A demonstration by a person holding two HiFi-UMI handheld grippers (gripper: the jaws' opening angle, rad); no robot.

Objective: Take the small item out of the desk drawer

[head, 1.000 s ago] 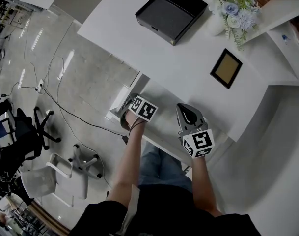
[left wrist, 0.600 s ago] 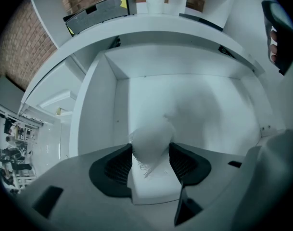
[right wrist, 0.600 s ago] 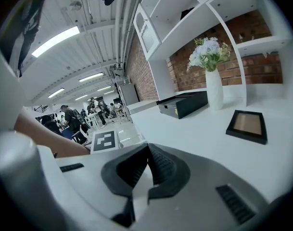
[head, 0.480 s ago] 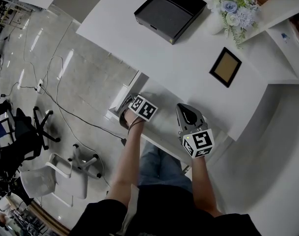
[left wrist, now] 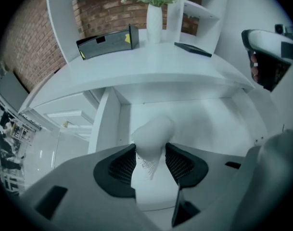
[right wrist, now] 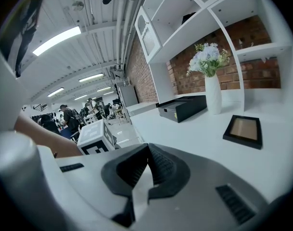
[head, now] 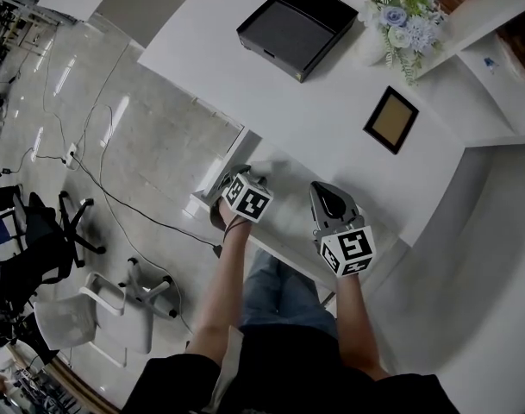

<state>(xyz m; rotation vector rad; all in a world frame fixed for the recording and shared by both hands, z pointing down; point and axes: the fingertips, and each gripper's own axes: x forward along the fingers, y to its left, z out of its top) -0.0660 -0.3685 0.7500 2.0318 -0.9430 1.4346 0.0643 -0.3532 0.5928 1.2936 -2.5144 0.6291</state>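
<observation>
The white desk drawer stands pulled out under the desk's near edge, and its pale inside fills the left gripper view. My left gripper points steeply down over the drawer's left end. Its jaws have just been closing, and they now pinch a small white soft item with a frayed mesh edge, held a little above the drawer floor. My right gripper rests at the drawer's right part, shut, with its tips meeting and nothing seen between them.
The white desk carries a black tray, a white vase of flowers and a dark picture frame. White shelves stand behind it. Cables and office chairs are on the floor to the left.
The left gripper has lifted slightly and shifted toward the drawer's middle, its marker cube tilting. The right gripper has stayed where it was.
</observation>
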